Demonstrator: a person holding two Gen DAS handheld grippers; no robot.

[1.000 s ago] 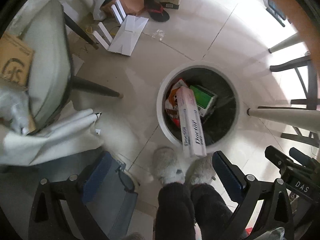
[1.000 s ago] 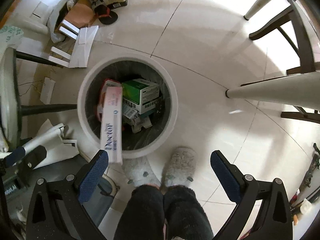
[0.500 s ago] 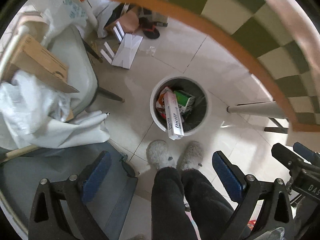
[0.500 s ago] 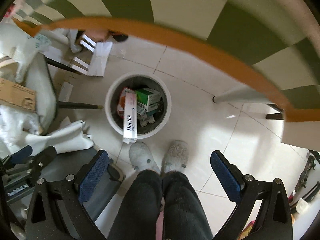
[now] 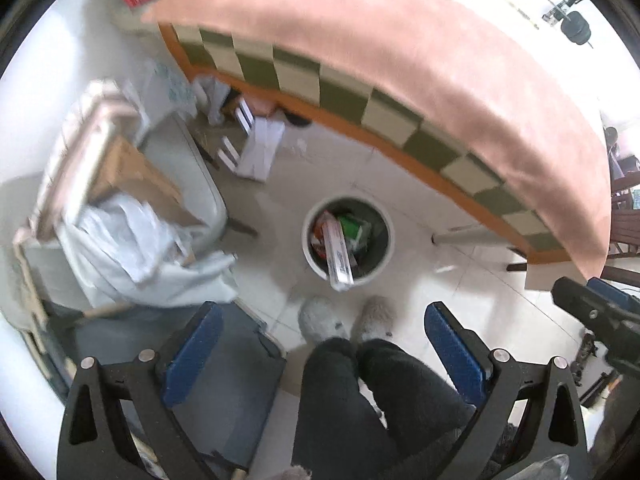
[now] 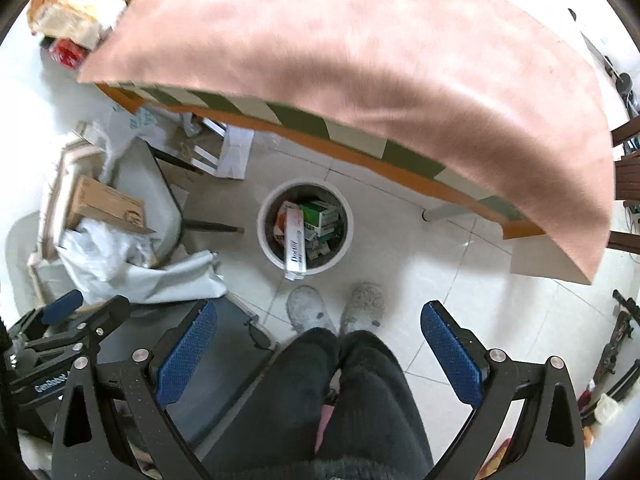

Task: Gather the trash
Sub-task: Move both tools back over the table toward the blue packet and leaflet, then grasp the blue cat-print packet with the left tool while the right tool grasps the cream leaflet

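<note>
while both cameras look down past a pink-covered worktop (image 6: 360, 60), the left tongs (image 5: 320, 344) and right tongs (image 6: 318, 340) are spread wide and hold nothing. on the floor just ahead of the person's grey slippers (image 6: 306, 308), the white bin (image 6: 305, 225) holds the trash: a long white box (image 6: 295, 246) leaning over its near rim beside a green box (image 6: 320, 212). a chair (image 6: 152, 196) piled with cardboard and plastic stands to the left.

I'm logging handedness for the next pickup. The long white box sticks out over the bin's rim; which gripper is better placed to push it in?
Probably the right gripper: the long white box lies nearly centred ahead of its open fingers. The left gripper is open too.
</note>
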